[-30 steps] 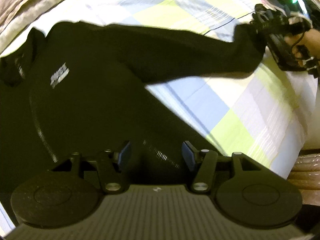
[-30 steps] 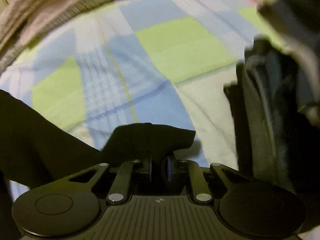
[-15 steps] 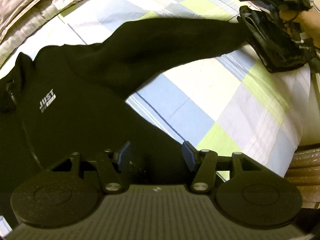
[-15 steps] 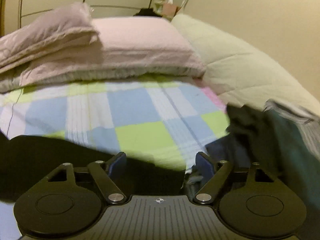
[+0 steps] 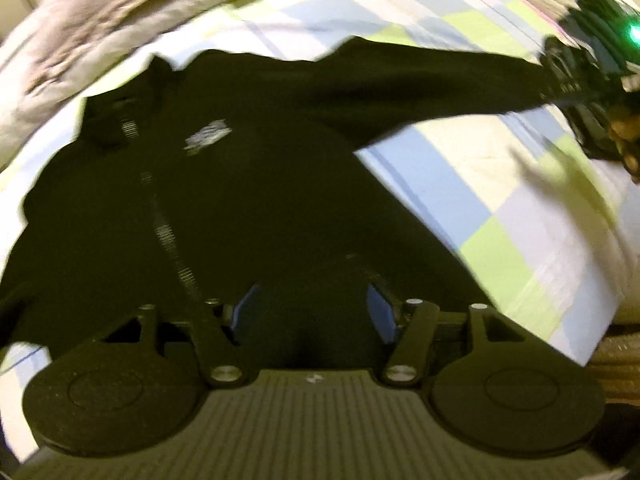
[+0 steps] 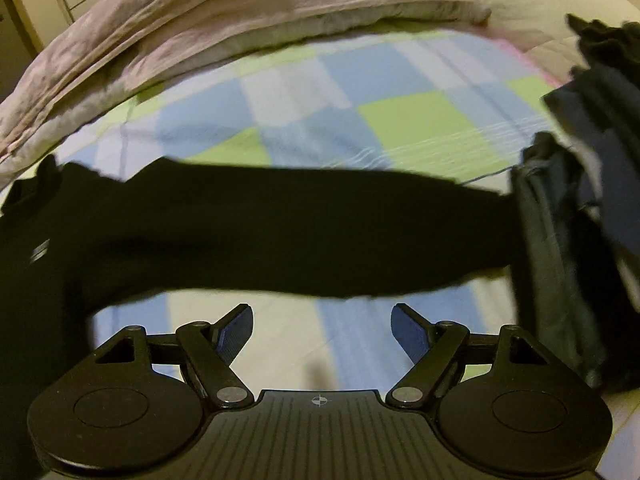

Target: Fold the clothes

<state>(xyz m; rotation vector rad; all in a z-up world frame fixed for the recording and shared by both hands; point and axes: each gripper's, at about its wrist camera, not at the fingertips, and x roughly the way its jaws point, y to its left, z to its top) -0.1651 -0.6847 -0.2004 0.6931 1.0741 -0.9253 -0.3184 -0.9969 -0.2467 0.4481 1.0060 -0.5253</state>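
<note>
Barely begun: black jacket (image 5: pixel 248 200) spread flat on checked bedsheet (image 6: pixel 400 120), sleeve (image 6: pixel 280 236) laid straight out sideways (nothing folded yet), left gripper (image 5: pixel 308 308) and right gripper (image 6: pixel 322 326) both spread, empty.

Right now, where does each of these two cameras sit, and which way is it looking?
Left wrist: on the left gripper, low over the black jacket, facing across the bed; its open fingers and the person's other hand show.
Right wrist: on the right gripper, open, above the checked sheet, facing the pillows.
Shared: the jacket's outstretched sleeve and the sheet.
</note>
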